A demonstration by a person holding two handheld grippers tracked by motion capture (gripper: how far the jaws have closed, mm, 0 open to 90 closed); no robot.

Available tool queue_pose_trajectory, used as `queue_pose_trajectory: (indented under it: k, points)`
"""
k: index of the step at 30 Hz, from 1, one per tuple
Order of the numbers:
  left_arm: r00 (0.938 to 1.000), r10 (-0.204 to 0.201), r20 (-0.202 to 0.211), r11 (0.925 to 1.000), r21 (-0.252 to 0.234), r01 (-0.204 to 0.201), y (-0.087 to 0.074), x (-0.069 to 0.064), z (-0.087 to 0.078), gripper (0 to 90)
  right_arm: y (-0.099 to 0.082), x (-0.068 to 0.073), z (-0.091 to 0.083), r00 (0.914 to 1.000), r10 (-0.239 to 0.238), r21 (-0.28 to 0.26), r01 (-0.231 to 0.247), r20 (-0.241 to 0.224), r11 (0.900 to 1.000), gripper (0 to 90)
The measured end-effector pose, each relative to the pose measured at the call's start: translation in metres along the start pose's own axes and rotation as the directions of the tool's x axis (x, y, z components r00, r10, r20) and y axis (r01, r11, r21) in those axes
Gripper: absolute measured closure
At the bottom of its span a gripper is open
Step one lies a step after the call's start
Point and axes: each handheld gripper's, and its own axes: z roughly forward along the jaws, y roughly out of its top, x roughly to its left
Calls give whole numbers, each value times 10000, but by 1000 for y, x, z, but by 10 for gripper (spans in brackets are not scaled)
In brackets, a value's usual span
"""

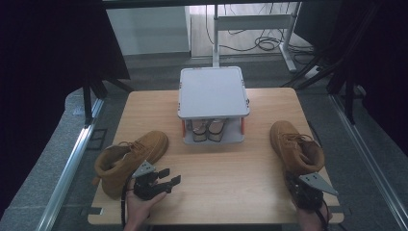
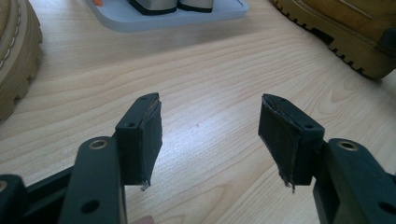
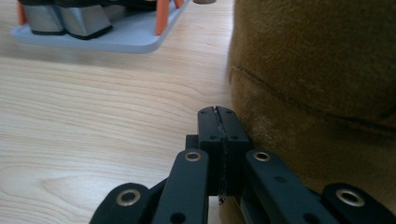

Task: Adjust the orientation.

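Note:
Two tan suede boots lie on the wooden table (image 1: 226,163). The left boot (image 1: 130,156) is on its side at the front left, and its lugged sole (image 2: 16,60) is at the left edge of the left gripper view. My left gripper (image 1: 171,176) hovers just right of it, jaws open over bare wood (image 2: 210,126) with nothing between them. The right boot (image 1: 293,144) stands at the right edge. My right gripper (image 1: 292,177) is right behind its heel, jaws shut (image 3: 218,116) and empty, close beside the suede heel (image 3: 317,70).
A grey two-tier rack (image 1: 213,91) with orange posts (image 3: 163,16) stands at the back middle of the table. A pair of shoes (image 1: 208,130) sits on its lower shelf (image 3: 116,39). Open wood lies between the two boots.

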Motion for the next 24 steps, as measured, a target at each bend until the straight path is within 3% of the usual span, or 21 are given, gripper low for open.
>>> queue_pose_trajectory:
  k: [8,16,19,24]
  points:
    - [10000,-7,-24,10000,47,7,-1,1,1,394,-3,-18,-10,9989,390,-106,-387,249,9992,898]
    - [10000,-5,-39,10000,67,5,-1,1,0,398,-7,-38,-18,9939,720,-237,-702,833,9973,898]
    - [9997,-76,-246,9999,-120,73,-1,2,-1,403,-6,-46,-22,9904,786,-281,-759,1133,9967,897]
    - [9992,-212,-344,9994,-277,203,-1,4,-3,409,-6,-54,-24,9896,915,-384,-877,1110,9954,898]
